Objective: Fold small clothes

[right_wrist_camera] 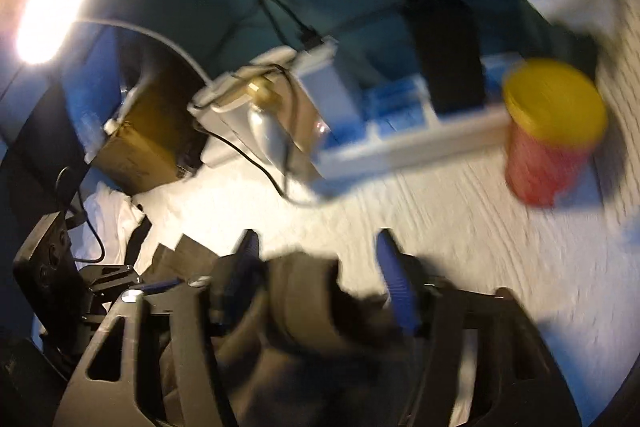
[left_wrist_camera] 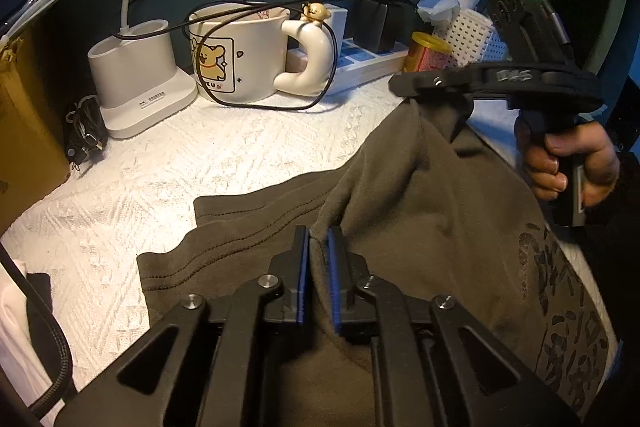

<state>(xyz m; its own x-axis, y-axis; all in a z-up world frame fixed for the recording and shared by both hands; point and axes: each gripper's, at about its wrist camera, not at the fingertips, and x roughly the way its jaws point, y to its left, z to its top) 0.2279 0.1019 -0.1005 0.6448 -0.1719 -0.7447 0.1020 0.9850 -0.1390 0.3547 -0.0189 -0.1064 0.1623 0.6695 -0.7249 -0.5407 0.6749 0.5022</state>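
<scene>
Fold barely begun: your left claw [left_wrist_camera: 318,239] pinches the brown shirt [left_wrist_camera: 420,227]; right claw [right_wrist_camera: 320,259] blades spread, cloth bunched between. Shirt lies rumpled on the tabletop [left_wrist_camera: 200,163].

Blurred right hand-held gripper [right_wrist_camera: 320,267], fingers apart, olive garment [right_wrist_camera: 304,303] bunched between.

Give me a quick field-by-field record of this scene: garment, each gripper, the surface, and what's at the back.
garment: olive-brown shirt, partly lifted off the surface
left gripper: shut on a fold of the shirt
right gripper: holds a raised corner of the shirt; its own view is blurred
surface: white textured cloth
back: cartoon mug, yellow-lidded jar, power strip
</scene>
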